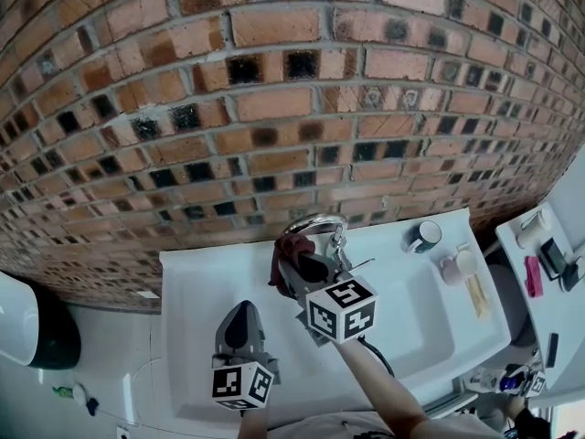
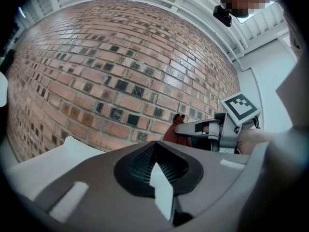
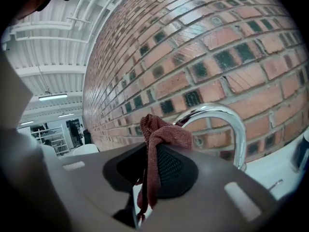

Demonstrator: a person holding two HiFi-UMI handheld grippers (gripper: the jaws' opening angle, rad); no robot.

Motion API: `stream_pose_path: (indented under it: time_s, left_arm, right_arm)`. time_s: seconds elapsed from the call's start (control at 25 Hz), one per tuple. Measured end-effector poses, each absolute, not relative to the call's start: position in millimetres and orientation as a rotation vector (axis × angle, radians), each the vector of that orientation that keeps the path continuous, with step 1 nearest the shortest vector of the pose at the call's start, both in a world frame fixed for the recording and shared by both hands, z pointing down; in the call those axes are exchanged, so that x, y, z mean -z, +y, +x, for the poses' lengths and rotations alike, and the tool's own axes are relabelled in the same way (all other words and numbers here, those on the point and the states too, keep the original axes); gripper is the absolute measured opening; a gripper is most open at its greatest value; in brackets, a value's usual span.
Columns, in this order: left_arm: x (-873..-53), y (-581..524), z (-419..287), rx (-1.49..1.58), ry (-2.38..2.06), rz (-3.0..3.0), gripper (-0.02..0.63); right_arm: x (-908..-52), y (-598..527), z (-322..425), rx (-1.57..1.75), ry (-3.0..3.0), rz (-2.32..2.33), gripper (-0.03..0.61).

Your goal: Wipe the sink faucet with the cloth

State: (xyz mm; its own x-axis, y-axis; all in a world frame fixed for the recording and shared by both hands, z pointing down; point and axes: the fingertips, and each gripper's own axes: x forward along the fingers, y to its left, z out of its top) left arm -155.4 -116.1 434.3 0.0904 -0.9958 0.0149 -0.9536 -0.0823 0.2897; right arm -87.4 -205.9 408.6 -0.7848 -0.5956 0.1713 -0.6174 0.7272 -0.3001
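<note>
A chrome arched faucet (image 1: 317, 221) stands at the back rim of the white sink (image 1: 196, 286), against the brick wall. My right gripper (image 1: 298, 252) is shut on a dark red cloth (image 1: 283, 256), held right in front of the faucet, just below its arch. In the right gripper view the cloth (image 3: 155, 135) bunches out between the shut jaws, and the faucet (image 3: 231, 121) curves close behind it; whether they touch I cannot tell. My left gripper (image 1: 241, 309) hovers over the sink's left part, shut and empty. From the left gripper view, the right gripper (image 2: 199, 128) and the cloth (image 2: 175, 129) show ahead.
A dark mug (image 1: 424, 236) and a pale cup (image 1: 453, 267) stand on the sink's right ledge, beside a yellowish bar (image 1: 477, 296). A white shelf (image 1: 541, 262) with small items lies further right. A black and white fixture (image 1: 37, 323) sits at far left.
</note>
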Motion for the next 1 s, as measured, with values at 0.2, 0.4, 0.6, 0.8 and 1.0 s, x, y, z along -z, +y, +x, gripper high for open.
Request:
stream_pose_path:
  time_s: [0.2, 0.4, 0.6, 0.8, 1.0]
  left_arm:
    - [-431, -112, -157, 0.287, -1.968, 2.143, -0.005]
    - [-436, -111, -172, 0.298, -1.993, 2.086, -0.005]
    - [-430, -110, -169, 0.282, -2.018, 2.121, -0.005]
    - [-431, -111, -170, 0.284, -2.017, 2.113, -0.004]
    - [-433, -114, -166, 0.276, -1.999, 2.125, -0.005]
  right_arm:
    - [-409, -217, -100, -0.44, -2.831, 0.992, 0.043]
    - [-384, -226, -89, -0.419, -2.88, 1.036, 0.043]
    - [-361, -233, -69, -0.366, -2.922, 1.129, 0.043]
    - [-341, -256, -21, -0.258, -2.874, 1.372, 0.043]
    - [-367, -293, 41, -0.285, -2.677, 1.551, 0.043]
